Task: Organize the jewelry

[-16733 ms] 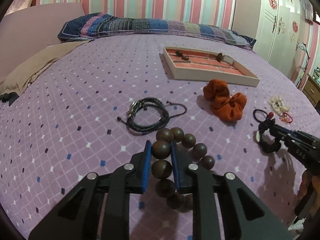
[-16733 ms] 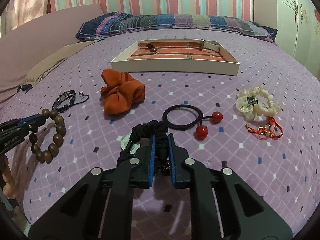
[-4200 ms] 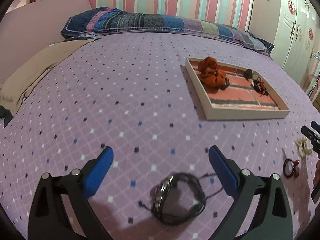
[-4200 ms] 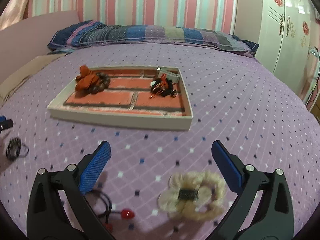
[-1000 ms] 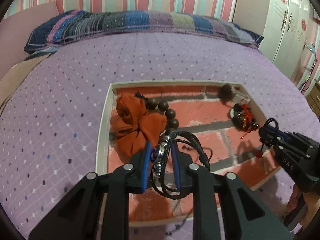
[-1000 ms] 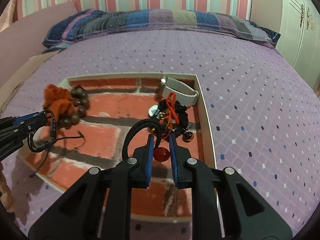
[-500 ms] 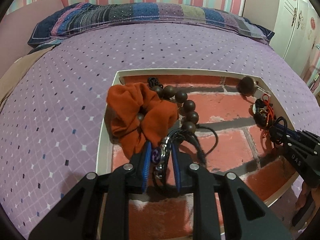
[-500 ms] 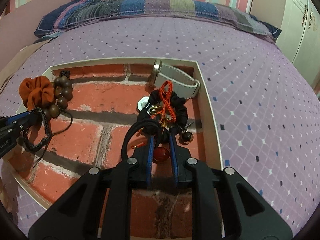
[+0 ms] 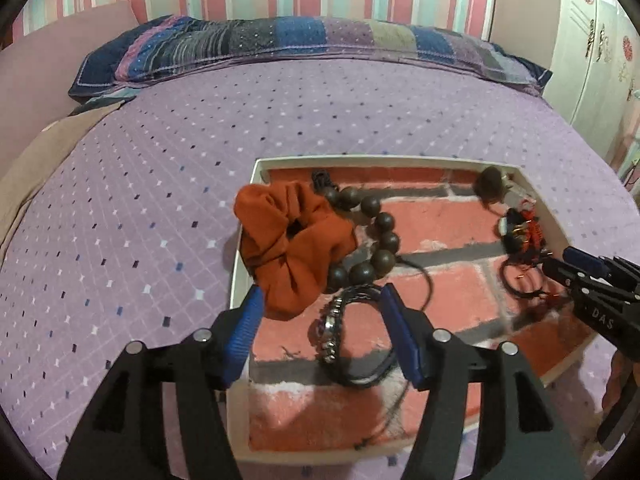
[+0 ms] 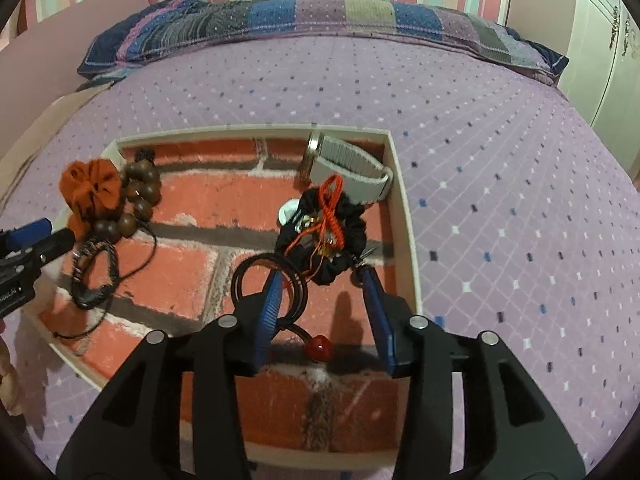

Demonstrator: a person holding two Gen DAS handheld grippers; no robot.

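Over the tray (image 9: 536, 196), both grippers' jaws gape, left gripper (image 9: 320, 332) straddling the bracelet (image 9: 348, 344), right gripper (image 10: 320, 312) astride the tie (image 10: 272, 280), whose loop could snag a finger on withdrawal.

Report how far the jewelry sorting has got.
Done: the tray holds the scrunchie, beads, cord bracelet, watch, black scrunchie and hair tie. In hand: nothing; the left gripper and right gripper are both open over the bracelet and hair tie. Left: nothing loose shows on the bed, though these views are narrow.
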